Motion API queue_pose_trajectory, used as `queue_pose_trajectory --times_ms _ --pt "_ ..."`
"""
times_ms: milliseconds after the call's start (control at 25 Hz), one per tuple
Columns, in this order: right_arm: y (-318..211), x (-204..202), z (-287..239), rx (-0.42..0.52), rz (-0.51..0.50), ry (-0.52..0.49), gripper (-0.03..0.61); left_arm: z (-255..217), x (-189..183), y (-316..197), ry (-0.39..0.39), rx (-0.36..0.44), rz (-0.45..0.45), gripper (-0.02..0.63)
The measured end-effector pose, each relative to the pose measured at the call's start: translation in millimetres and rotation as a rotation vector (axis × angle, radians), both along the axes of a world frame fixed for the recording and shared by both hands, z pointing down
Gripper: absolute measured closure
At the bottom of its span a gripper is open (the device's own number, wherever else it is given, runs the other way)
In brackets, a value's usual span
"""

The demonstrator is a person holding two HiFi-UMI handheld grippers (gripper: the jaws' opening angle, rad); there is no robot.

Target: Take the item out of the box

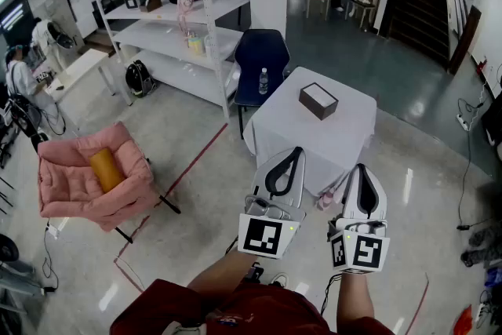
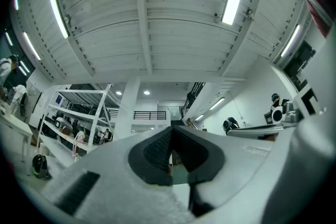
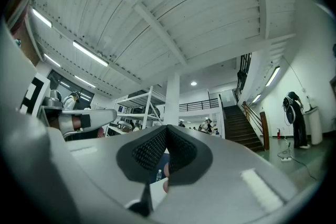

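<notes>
A small brown box [image 1: 318, 100] with a white top stands on a table draped in white cloth [image 1: 345, 139], near the table's far side. What is inside it does not show. I hold both grippers up at the table's near edge, short of the box. My left gripper [image 1: 291, 152] is shut, its dark pads pressed together with nothing between them [image 2: 171, 131]. Beside it, my right gripper [image 1: 362, 168] is also shut and empty [image 3: 167, 128]. Both gripper views look up at the ceiling and the far hall, so the box does not appear in them.
A blue chair [image 1: 261, 57] with a water bottle [image 1: 263, 81] on it stands behind the table. White shelving [image 1: 176, 8] fills the back left. A pink armchair [image 1: 74, 186] with a yellow cushion [image 1: 105, 169] sits on the left, by red floor tape [image 1: 188, 162].
</notes>
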State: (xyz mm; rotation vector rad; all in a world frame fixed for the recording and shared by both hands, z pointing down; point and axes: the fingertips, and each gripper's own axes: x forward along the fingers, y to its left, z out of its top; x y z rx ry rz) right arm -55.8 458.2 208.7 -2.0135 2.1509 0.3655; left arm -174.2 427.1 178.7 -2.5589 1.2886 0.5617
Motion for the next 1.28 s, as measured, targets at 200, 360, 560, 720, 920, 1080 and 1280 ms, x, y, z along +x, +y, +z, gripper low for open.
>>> queue_pose_trajectory --times_ms 200,360,560,720,920,1080,1280 --pt "12.0 -2.1 -1.5 -0.002 0.01 0.001 0.578 -3.7 3.6 14.2 -0.024 0.015 0.011 0.611" --pt "18.7 7.0 -1.7 0.013 0.025 -0.007 0.578 2.5 14.5 18.8 -0.035 0.01 0.021 0.611" --pt "19.7 21.0 0.7 0.019 0.034 -0.028 0.578 4.7 31.1 16.8 -0.041 0.017 0.027 0.611" --pt "18.4 33.0 -1.0 0.033 0.026 -0.054 0.578 1.2 42.1 12.9 -0.027 0.018 0.018 0.611" --pt "16.5 55.7 2.6 0.041 0.026 -0.075 0.578 3.7 63.3 12.6 -0.027 0.019 0.009 0.611" --pt "12.5 71.8 8.2 0.042 0.022 -0.084 0.578 6.6 78.0 11.7 -0.027 0.017 -0.006 0.611" --pt "3.2 81.1 15.8 0.026 -0.004 -0.095 0.578 12.3 86.8 5.5 -0.023 0.001 -0.02 0.611"
